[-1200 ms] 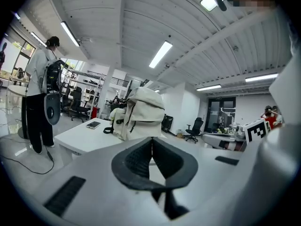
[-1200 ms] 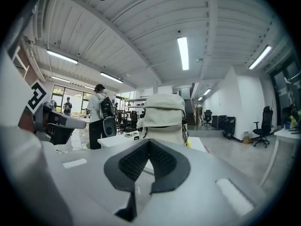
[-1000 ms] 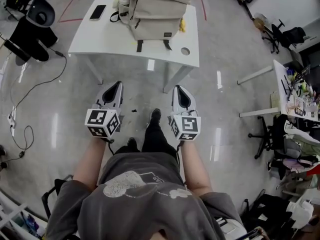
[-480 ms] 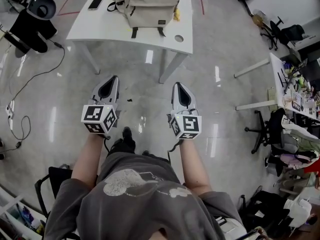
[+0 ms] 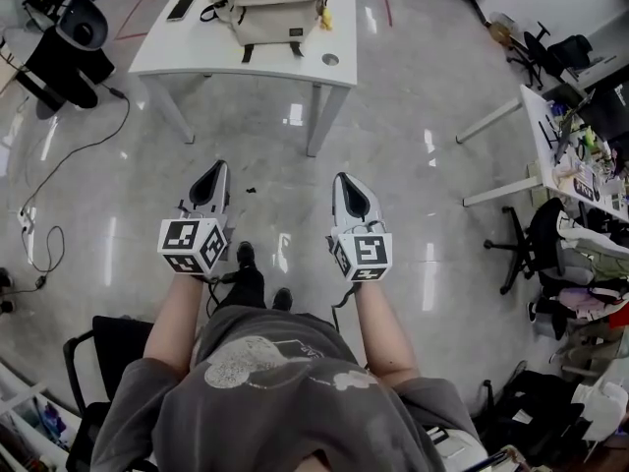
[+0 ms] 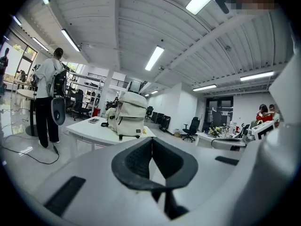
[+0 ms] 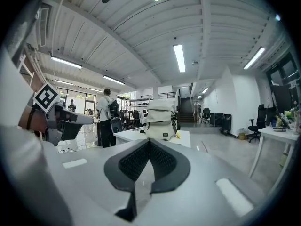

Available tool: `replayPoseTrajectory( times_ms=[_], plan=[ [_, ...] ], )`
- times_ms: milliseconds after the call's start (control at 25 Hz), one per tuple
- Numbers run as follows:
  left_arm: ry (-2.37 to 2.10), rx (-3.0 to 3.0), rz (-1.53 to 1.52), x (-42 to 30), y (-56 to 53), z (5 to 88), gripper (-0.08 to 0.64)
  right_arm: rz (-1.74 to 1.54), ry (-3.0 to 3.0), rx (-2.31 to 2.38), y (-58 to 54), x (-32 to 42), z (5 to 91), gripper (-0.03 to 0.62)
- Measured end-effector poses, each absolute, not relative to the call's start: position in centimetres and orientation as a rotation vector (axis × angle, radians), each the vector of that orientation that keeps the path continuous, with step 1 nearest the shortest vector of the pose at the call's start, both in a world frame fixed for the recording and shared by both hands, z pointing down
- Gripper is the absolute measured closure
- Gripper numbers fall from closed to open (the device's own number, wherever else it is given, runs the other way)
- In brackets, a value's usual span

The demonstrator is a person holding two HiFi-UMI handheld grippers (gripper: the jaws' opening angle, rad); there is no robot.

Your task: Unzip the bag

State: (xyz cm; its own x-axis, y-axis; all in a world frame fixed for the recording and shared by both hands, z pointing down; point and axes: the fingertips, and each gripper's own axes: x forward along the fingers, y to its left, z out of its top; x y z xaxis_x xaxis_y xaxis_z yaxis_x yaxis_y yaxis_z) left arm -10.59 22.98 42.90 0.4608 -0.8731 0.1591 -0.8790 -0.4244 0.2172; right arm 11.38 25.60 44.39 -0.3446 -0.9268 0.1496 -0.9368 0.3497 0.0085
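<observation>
Head view alone: round table hole (image 5: 330, 59) near bag (image 5: 270, 8)

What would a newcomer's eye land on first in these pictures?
Two grippers with marker cubes stand out in the middle of the head view, held over the glossy floor: the left gripper and the right gripper, both with fingers shut and empty. Ahead of them, well apart, a beige backpack stands upright on a white table.

Left tool (image 5: 217, 169) and right tool (image 5: 343, 179) are held out front, side by side and apart, both pointing forward, roughly level. Jaws on both are pressed together, nothing between them. Left forearm (image 5: 177, 315) and right forearm (image 5: 379, 324) are extended from the torso.
</observation>
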Motion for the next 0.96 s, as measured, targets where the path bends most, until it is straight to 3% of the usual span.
replayPoseTrajectory(
  times_ms=[960],
  plan=[
    [-1.599,2.486,0.127,-7.5,29.6,42.5,0.554,0.109,-2.495,1.643,31.6,12.7,44.1,0.6]
  ],
)
